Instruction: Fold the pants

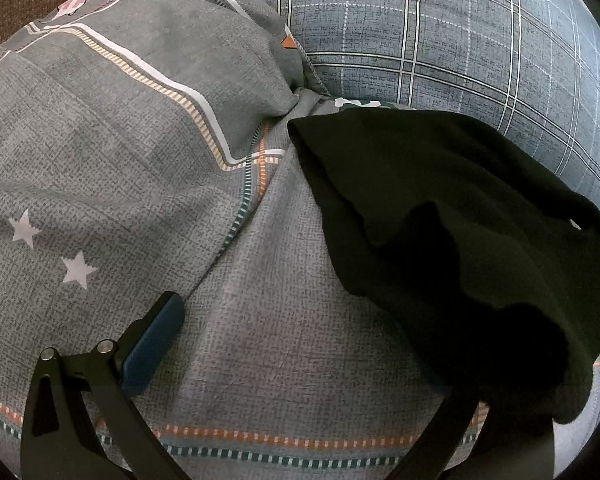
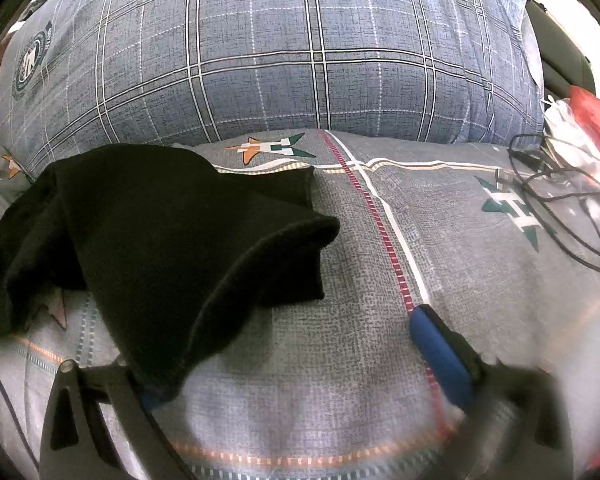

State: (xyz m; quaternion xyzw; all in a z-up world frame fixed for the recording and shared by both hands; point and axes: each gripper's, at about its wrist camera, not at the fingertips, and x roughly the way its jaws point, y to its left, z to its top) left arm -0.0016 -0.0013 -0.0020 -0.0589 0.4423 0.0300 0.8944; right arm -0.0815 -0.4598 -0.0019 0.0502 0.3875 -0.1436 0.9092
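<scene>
A bed under a grey star-printed sheet (image 2: 480, 280) — a blue plaid pillow (image 2: 260, 60) at its head, black cables (image 2: 556, 196) nearby.

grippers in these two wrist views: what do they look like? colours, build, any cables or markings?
Both match. The left gripper and right gripper have matte black angular linkage arms with triangular cut-outs and silver pivot pins. Each visible finger pad is a rounded blue slab. No markings, sleeves or gripper cables show.

Soft daylight, brightest at upper right of the right wrist view; the crumpled black fabric pants (image 2: 160, 232) swallow detail; fisheye bending and dark vignette ring both frames; lower right blurs, blue-padded right gripper (image 2: 300, 360) finger included
</scene>
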